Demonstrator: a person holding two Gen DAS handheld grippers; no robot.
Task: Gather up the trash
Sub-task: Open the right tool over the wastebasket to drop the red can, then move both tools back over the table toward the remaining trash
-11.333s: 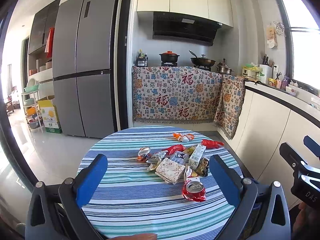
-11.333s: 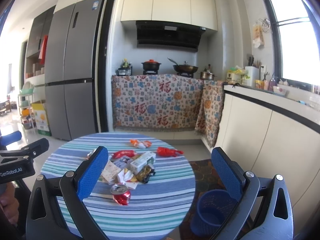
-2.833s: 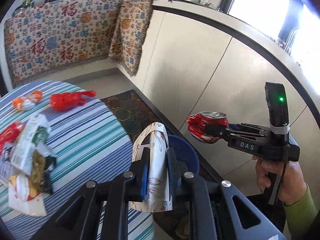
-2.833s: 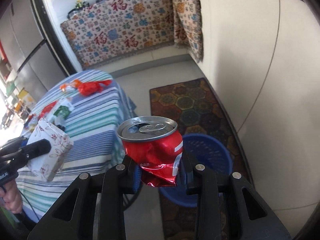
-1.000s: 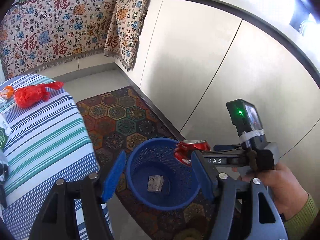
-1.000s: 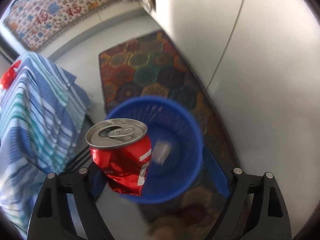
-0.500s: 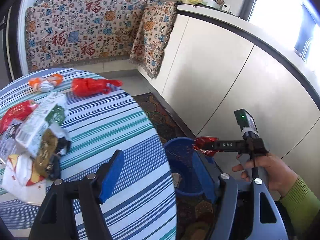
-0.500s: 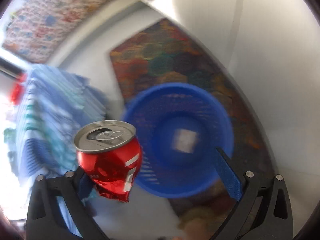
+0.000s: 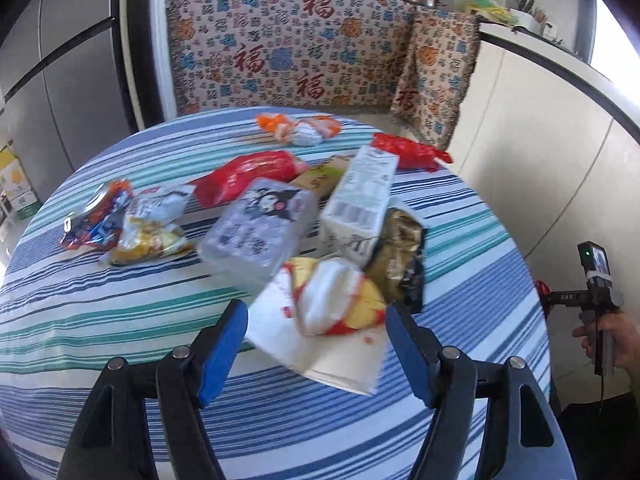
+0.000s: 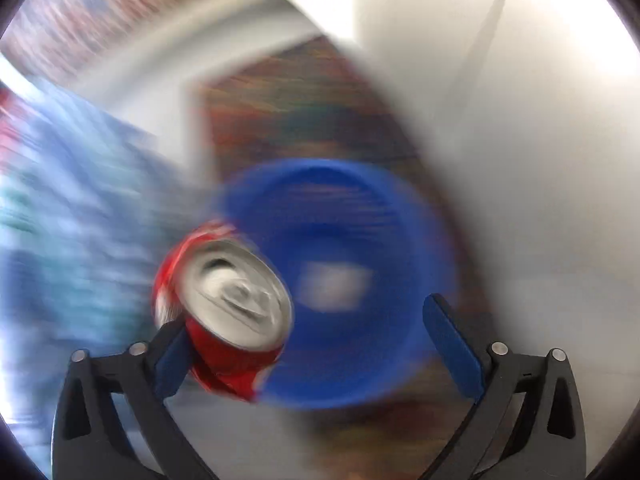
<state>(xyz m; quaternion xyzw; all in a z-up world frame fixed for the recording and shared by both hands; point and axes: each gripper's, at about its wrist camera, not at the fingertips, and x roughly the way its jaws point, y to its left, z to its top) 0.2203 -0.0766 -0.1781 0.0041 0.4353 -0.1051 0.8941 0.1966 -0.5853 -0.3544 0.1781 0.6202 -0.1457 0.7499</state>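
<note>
Writing was legible in only a few places: the red character 福 repeated across the patterned cloth along the top of the left wrist view, a barcode on the white carton near the centre, and a cartoon figure on the clear-wrapped pack beside it. The label on the right gripper's body at the right edge was too small to read.

Compared with half a second before, the left gripper had swung away from the bin, and the striped worktop filled its view. Its fingers stood apart with nothing gripped, framing a white-and-yellow wrapper at lower centre. The floral box it had carried was gone from between them (a pale blurred patch showed at the bottom of the bin).

In the right wrist view, heavily blurred, the right gripper had just been opening its fingers. The crushed red can leaned against the left finger, tilted lid toward the camera, while the right finger stood well clear of it. One blue bin lay behind the can, at centre frame.

Counted on the worktop: one carton, one clear pack, two red wrappers, one orange-and-white wrapper, one dark crumpled bag, two foil packets at the left.
</note>
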